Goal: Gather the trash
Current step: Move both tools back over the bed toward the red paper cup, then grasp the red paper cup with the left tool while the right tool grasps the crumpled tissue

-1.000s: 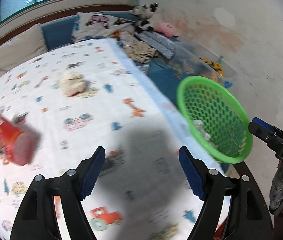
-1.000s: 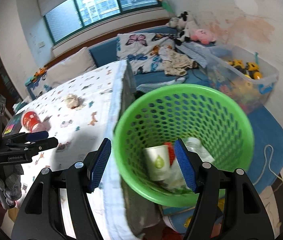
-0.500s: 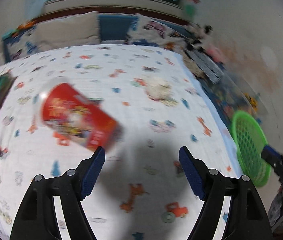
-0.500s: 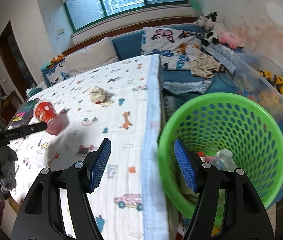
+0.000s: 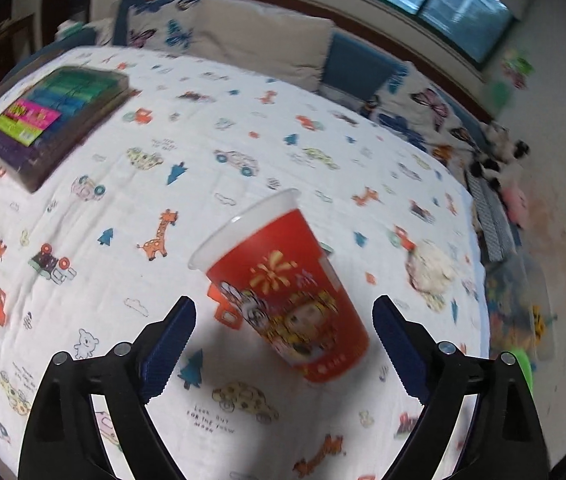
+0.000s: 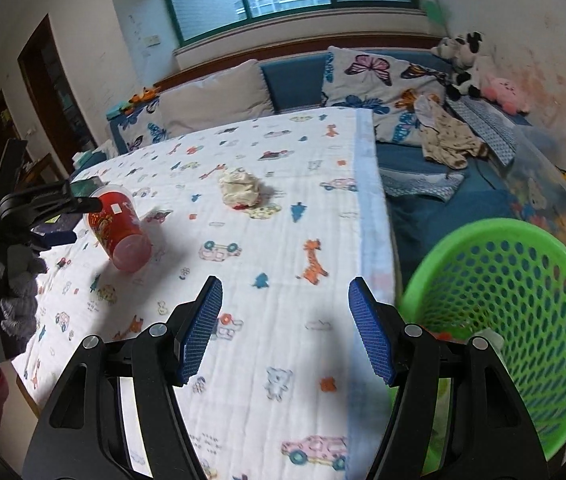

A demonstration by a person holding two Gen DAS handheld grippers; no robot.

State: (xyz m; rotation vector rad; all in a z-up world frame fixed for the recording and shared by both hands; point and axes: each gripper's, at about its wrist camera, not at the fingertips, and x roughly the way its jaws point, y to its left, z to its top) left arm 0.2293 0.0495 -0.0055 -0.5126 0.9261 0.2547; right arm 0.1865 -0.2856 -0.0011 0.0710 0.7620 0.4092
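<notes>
A red printed paper cup (image 5: 283, 292) lies on its side on the patterned table cloth (image 5: 131, 216), just ahead of and between the fingers of my open left gripper (image 5: 283, 344). It also shows in the right wrist view (image 6: 119, 232), next to the left gripper (image 6: 79, 220). A crumpled paper wad (image 6: 241, 192) lies farther back on the table; it also shows in the left wrist view (image 5: 429, 268). My right gripper (image 6: 285, 332) is open and empty above the table's right edge. The green mesh basket (image 6: 523, 280) with some trash inside stands to its right.
A dark box of coloured items (image 5: 51, 120) lies at the table's far left. A blue sofa with cushions (image 6: 363, 80), loose clothes (image 6: 447, 140) and plush toys (image 6: 463, 64) stands behind. A clear toy bin (image 6: 551, 192) sits by the right wall.
My left gripper has swung left and closed in on the red cup, which now lies between its fingers. My right gripper has moved left, away from the basket and over the table edge.
</notes>
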